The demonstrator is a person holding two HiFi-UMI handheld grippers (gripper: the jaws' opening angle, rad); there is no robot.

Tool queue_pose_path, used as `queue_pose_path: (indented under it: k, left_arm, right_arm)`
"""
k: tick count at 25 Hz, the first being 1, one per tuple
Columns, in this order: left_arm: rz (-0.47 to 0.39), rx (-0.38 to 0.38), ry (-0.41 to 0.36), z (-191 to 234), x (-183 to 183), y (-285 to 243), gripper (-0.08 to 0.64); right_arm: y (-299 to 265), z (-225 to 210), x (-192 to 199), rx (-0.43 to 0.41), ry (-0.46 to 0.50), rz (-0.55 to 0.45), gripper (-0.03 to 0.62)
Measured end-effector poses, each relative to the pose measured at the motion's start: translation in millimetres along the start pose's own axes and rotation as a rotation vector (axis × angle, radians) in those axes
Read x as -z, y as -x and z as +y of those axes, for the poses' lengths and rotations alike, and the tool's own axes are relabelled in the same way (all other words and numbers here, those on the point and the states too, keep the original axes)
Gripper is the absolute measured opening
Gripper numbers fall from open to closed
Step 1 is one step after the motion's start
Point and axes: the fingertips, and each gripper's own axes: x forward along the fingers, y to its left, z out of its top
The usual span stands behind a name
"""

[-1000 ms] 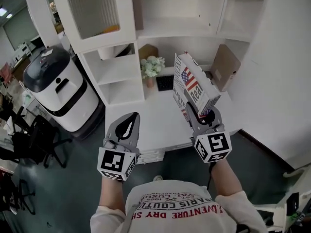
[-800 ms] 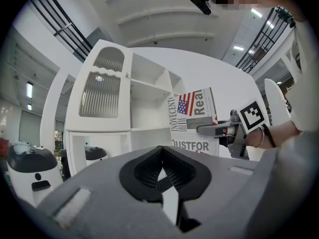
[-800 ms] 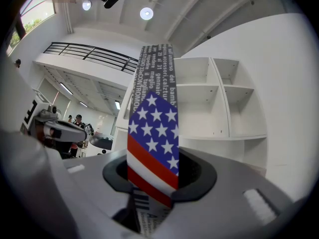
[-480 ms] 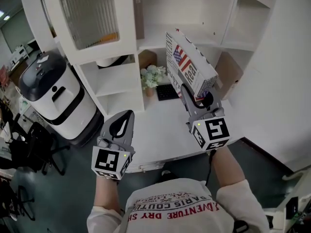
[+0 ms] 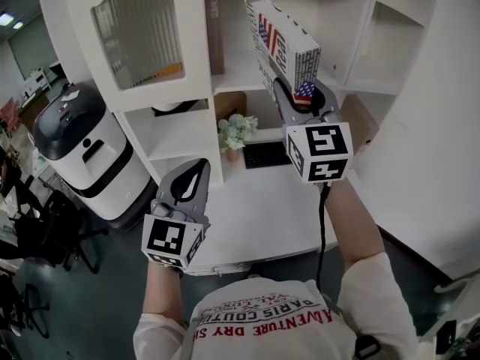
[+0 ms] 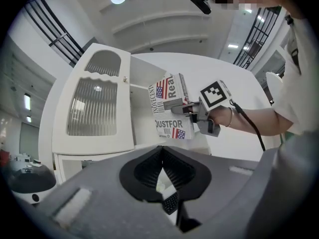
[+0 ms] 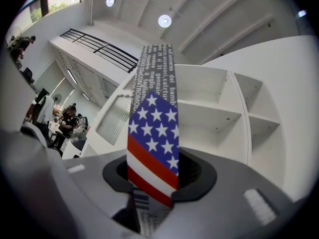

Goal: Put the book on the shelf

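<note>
Your right gripper (image 5: 303, 96) has come up a lot in the last second. It was at desk height and is now level with the upper shelf (image 5: 238, 76). The book (image 5: 281, 42) went with it, clamped by its lower end between the jaws, flag-print edge towards you and top leaning left towards the open middle bay. In the right gripper view the jaws are closed on that striped edge, and the grip looks firm.

Your left gripper (image 5: 196, 169) has barely shifted. It hangs low over the near edge of the desk (image 5: 247, 197), jaws together on nothing, with only the flowers (image 5: 237, 131) and keyboard (image 5: 264, 154) visible past them.

So the lift is done and the insertion is left. The book is in the air in front of the bay and is not yet set down.

- **Depth:** the head view flattens it. The top corner is probably still outside the bay, but I can't confirm that.
- **Brown spine (image 5: 214, 27):** it stands at the bay's left side, and the gap between it and the book is unclear.
- **Shelf unit:** its top is cut off by the frame.
- **Frosted door (image 5: 142, 32):** something orange sits behind it, unreadable.
- **Right jaw pads:** the book mostly covers them in that gripper's own view.
</note>
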Motion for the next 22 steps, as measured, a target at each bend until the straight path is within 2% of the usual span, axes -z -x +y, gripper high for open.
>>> queue_pose_path:
  k: [4,11,22]
  left_arm:
    - [0.021,-0.001,-0.03,5.4,5.1,-10.1,0.005]
    - [0.03,-0.067,-0.035,37.0,10.6,-28.9,0.005]
    - [0.04,-0.111,-0.054,58.1,21.7,-58.1,0.005]
  right_arm:
    - [-44.3,-18.1,-3.1,0.022,0.056,0.04,0.155]
    - [-111.3,-27.8,12.7,0.014,0.031,0.086,0.155]
    - [-183.0,-22.2,40.9,-0.038,0.036,0.125,0.156]
